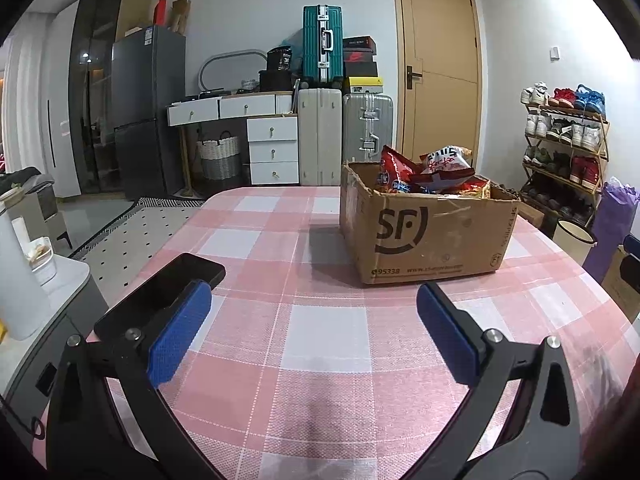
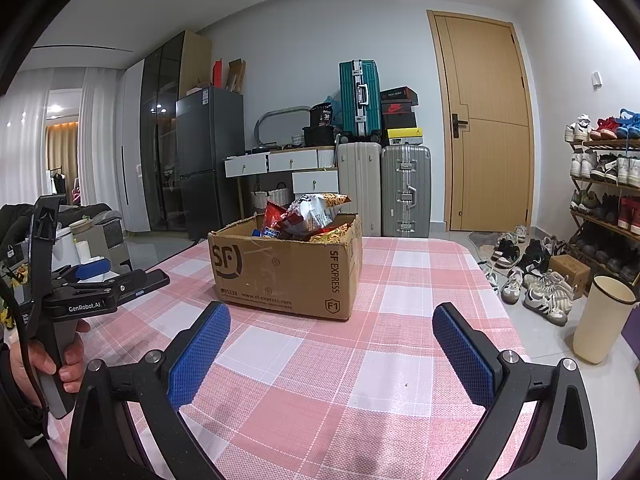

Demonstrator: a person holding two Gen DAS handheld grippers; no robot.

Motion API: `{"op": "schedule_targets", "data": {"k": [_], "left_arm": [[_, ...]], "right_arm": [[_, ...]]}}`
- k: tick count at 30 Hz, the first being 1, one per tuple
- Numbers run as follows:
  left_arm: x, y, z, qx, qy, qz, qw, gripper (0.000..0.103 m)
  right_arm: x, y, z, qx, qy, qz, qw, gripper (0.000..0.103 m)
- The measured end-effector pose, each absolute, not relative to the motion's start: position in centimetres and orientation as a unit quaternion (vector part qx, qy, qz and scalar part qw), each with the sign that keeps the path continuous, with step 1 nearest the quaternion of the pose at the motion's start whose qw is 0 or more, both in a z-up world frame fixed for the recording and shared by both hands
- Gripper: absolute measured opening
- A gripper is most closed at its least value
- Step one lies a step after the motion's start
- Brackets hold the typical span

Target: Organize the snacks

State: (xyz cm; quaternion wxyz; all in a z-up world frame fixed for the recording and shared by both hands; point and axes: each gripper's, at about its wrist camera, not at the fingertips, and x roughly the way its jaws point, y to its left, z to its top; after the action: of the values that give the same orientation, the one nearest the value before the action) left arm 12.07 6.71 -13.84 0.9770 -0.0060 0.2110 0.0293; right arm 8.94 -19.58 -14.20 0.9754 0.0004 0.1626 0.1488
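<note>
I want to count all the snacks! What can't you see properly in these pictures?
- Snacks deep in the cardboard box: both views, hidden by its walls and the top snack bags.
- Small print on the bags: too small and crumpled in both views.
- Black phone: left view, partly behind the left claw.
- The person: only a hand shows, cut off by the right view's edge.
</note>
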Motion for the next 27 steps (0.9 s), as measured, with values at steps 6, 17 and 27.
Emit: {"op": "schedule_targets", "data": {"k": [6,17,27], "left_arm": [[11.98,6.67,-13.88,-0.004,0.206,0.027,0.978,0.103],[11.73,6.65,-13.99,-0.005,0.199,0.029,0.98,0.103],[11.61,6.65,-13.93,-0.005,0.198,0.032,0.98,0.103]], "right_arm": [[9.02,-19.61,-14.27,0.001,0.163,0.149,0.975,0.103],[9.01,-19.65,-14.28,0.001,0.163,0.149,0.975,0.103],[9.06,-19.66,-14.33,0.001,0.163,0.149,0.975,0.103]]}}
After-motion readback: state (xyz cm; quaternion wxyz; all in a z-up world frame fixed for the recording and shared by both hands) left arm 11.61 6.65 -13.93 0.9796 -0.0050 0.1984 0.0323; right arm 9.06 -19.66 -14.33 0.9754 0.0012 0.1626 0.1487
